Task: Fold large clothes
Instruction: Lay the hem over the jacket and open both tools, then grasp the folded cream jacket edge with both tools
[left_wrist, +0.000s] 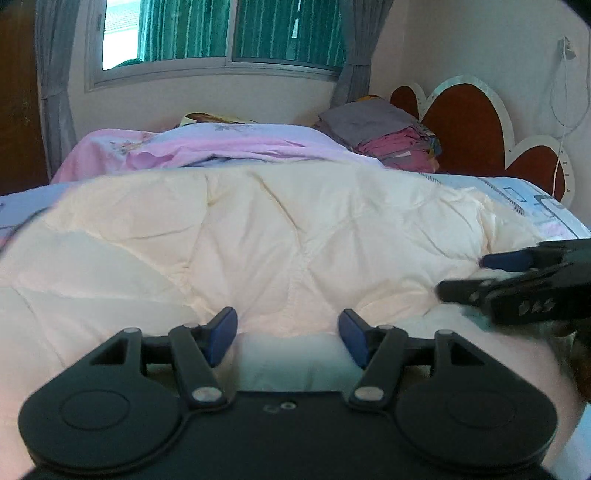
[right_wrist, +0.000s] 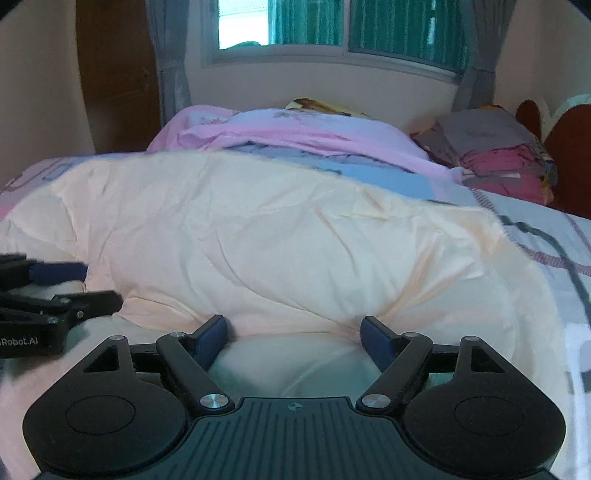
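A thick cream quilted comforter (left_wrist: 277, 229) (right_wrist: 258, 240) lies bunched across the bed. In the left wrist view, my left gripper (left_wrist: 288, 332) has its blue pads pressed on a fat fold of the comforter's near edge. My right gripper (right_wrist: 293, 338) clamps another thick fold of the same edge in its own view, jaws wide around the bulk. Each gripper shows in the other's view: the right gripper (left_wrist: 461, 275) enters from the right with white fabric between its fingers. The left gripper (right_wrist: 101, 284) comes in from the left, close alongside.
Behind the comforter lies a pink and lilac blanket (left_wrist: 221, 144) (right_wrist: 295, 129). Folded clothes are stacked (left_wrist: 399, 144) (right_wrist: 506, 162) at the back right by a brown headboard (left_wrist: 469, 125). Patterned bed sheet (left_wrist: 535, 206) (right_wrist: 535, 221) shows at the right. A window and a wooden wardrobe (right_wrist: 118, 74) stand beyond.
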